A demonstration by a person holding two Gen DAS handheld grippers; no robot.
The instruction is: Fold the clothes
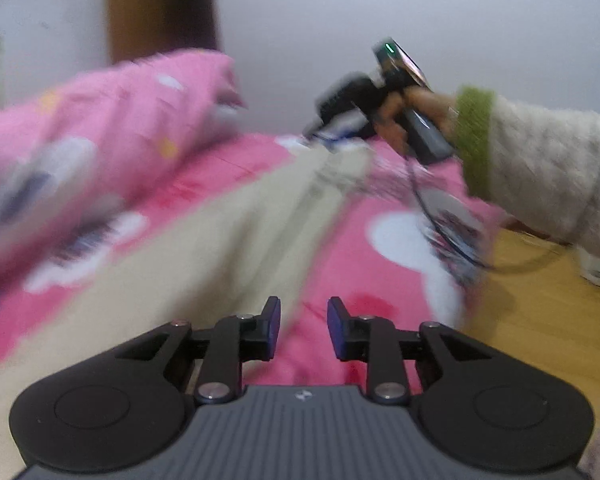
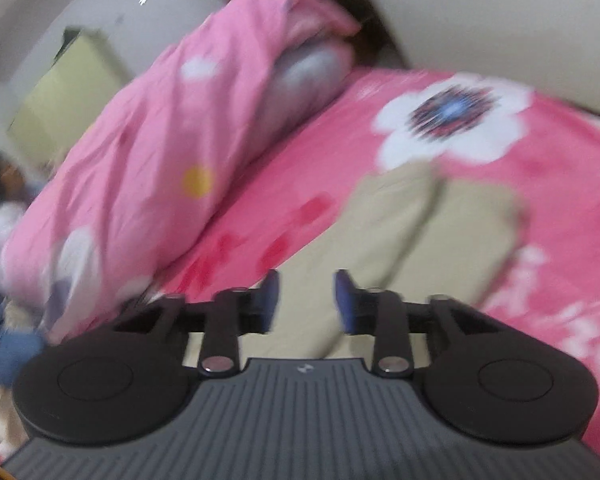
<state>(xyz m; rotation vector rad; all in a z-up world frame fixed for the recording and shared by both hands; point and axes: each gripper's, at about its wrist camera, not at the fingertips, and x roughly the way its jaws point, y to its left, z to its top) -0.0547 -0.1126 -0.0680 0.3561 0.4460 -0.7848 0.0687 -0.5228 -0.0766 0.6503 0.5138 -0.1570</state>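
A beige garment point(image 1: 204, 248) lies stretched along the pink flowered bed sheet point(image 1: 384, 264), and it shows as a folded beige strip point(image 2: 428, 236) in the right wrist view. My left gripper point(image 1: 303, 328) hovers above its near part, jaws parted, nothing between the blue pads. My right gripper point(image 2: 306, 300) is also open and empty above the garment. In the left wrist view the right gripper point(image 1: 320, 128) appears blurred at the garment's far end, held by a hand in a white fuzzy sleeve with a green cuff point(image 1: 474, 140).
A rolled pink flowered quilt point(image 2: 172, 148) lies along the far side of the bed. A white wall stands behind the bed. Wooden floor point(image 1: 540, 312) shows beyond the bed's right edge. A person point(image 2: 4, 192) sits at the far left in the right wrist view.
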